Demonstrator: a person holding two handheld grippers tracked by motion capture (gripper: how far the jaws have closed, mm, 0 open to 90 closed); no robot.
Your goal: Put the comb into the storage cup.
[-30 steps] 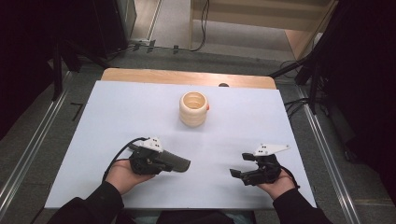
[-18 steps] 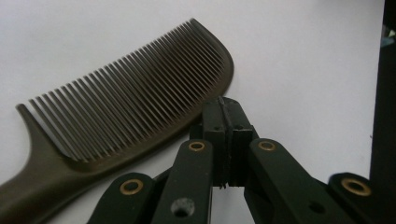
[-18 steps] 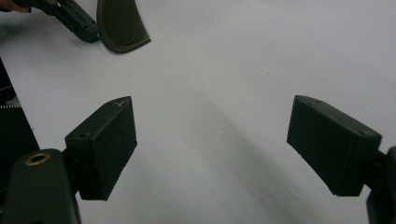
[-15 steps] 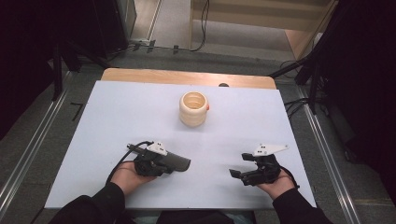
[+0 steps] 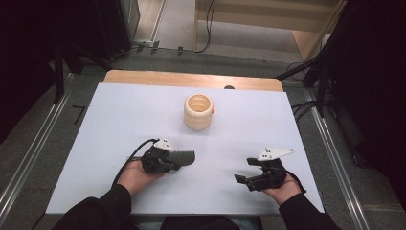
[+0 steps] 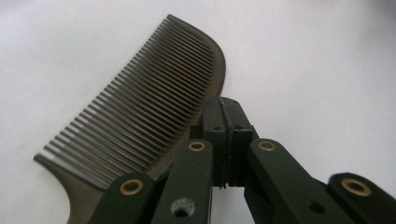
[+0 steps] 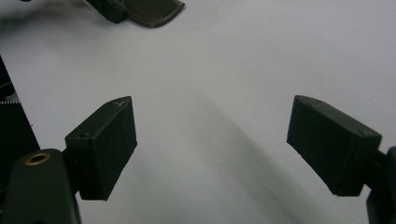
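Note:
A dark fine-toothed comb (image 6: 140, 116) is pinched at its spine by my left gripper (image 6: 227, 119), whose jaws are shut on it. In the high view the comb (image 5: 184, 156) sticks out to the right of the left gripper (image 5: 163, 160), low over the white table (image 5: 119, 115) at the front left. My right gripper (image 5: 245, 180) sits at the front right with its jaws wide apart and nothing between them. In the right gripper view (image 7: 210, 140) only bare table lies between its pads, and the comb (image 7: 156, 9) lies far off at the top.
A cream ribbed cup (image 5: 198, 111) stands upright near the table's back middle, with a small orange-red spot on its right side. A wooden strip (image 5: 191, 79) runs along the far edge. Metal rails flank the table.
My left hand has crept slightly to the right with the comb in its gripper, and its cable has curled differently. The right gripper has stayed put.

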